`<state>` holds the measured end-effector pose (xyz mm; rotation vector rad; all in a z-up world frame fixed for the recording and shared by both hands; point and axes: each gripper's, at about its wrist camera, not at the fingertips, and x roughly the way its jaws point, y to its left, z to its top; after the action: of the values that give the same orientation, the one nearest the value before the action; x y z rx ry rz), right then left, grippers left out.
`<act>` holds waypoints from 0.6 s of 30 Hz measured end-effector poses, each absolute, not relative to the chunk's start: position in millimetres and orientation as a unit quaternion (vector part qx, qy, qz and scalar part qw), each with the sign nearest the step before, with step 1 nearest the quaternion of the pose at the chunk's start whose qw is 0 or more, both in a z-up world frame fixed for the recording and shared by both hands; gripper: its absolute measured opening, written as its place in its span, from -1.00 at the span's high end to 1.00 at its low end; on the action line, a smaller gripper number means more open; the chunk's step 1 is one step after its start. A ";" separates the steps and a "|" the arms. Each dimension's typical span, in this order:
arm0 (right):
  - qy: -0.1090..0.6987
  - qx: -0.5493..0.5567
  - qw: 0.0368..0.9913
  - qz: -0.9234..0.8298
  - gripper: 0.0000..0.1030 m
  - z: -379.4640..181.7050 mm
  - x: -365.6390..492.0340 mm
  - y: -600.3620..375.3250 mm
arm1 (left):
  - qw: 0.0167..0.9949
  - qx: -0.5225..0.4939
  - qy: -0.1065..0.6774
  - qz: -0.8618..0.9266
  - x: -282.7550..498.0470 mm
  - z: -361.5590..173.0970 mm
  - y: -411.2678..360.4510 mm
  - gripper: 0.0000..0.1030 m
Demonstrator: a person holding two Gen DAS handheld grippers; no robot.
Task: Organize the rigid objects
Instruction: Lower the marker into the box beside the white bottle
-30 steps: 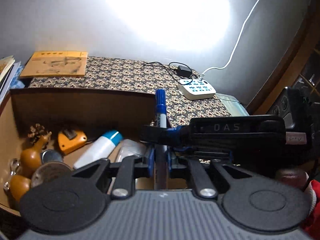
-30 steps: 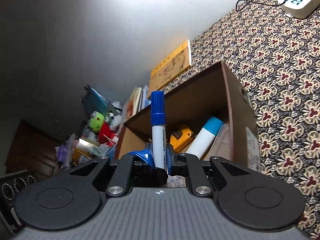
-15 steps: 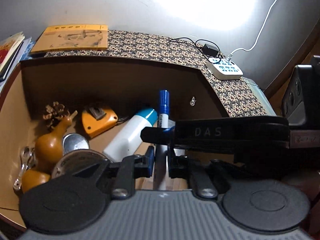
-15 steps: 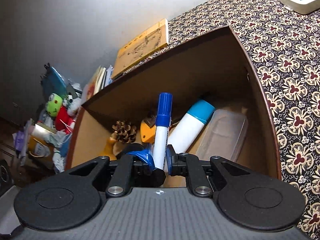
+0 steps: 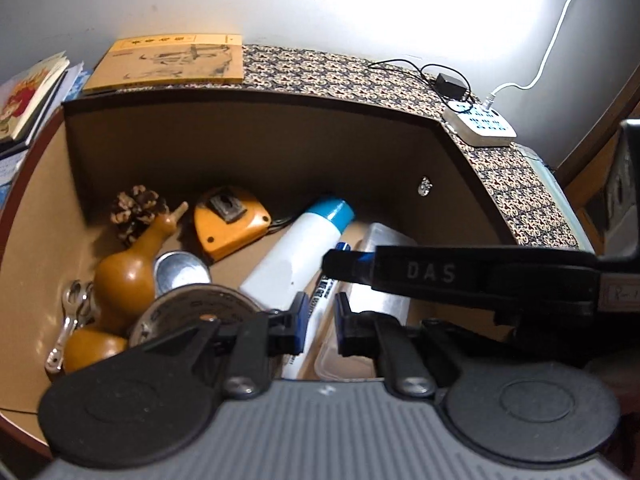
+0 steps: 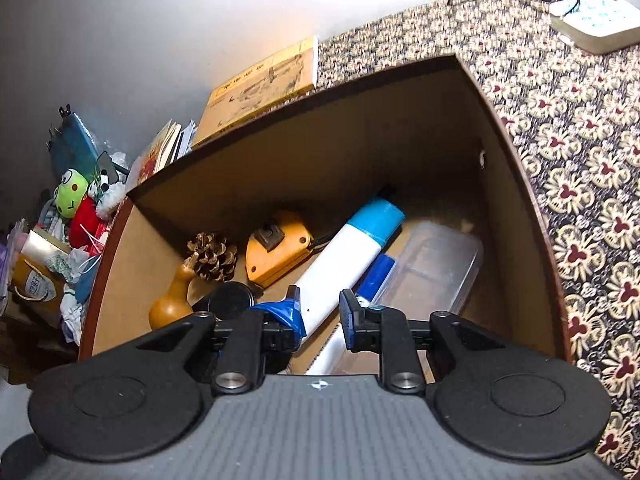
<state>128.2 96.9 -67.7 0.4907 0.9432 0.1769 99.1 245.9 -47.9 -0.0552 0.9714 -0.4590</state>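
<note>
Patterned cloth covers the tabletop [image 6: 580,184] around one brown box [image 6: 516,184]. Inside it, from left to right, lie one gourd [image 6: 172,304], one pine cone [image 6: 212,256], one orange tape measure [image 6: 276,252], one white tube with a blue cap [image 6: 348,256], one blue marker [image 6: 376,274] and one clear case [image 6: 436,268]. The marker rests on the box floor between tube and case. Both tools are released: the left tool [image 5: 319,322] hangs over the marker, the right tool [image 6: 320,314] gapes above it.
</note>
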 end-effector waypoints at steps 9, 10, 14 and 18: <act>0.415 0.247 0.873 0.075 0.92 -50.7 115.2 79.4 | 0.874 0.006 0.451 -0.179 97.2 -33.4 241.7 0.83; 0.411 0.245 0.875 0.073 0.92 -48.5 113.4 78.2 | 0.875 0.012 0.451 -0.174 96.7 -31.9 240.1 0.82; 0.402 0.241 0.880 0.071 0.92 -41.8 106.7 75.1 | 0.883 0.042 0.442 -0.149 92.3 -26.1 236.0 0.30; 0.393 0.235 0.886 0.072 0.91 -35.7 100.2 73.5 | 0.899 0.056 0.414 -0.129 84.5 -16.2 233.4 -0.22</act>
<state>100.2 73.5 -35.7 0.4895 0.8180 0.1491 84.5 233.4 -16.2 0.1168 0.8571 -0.2678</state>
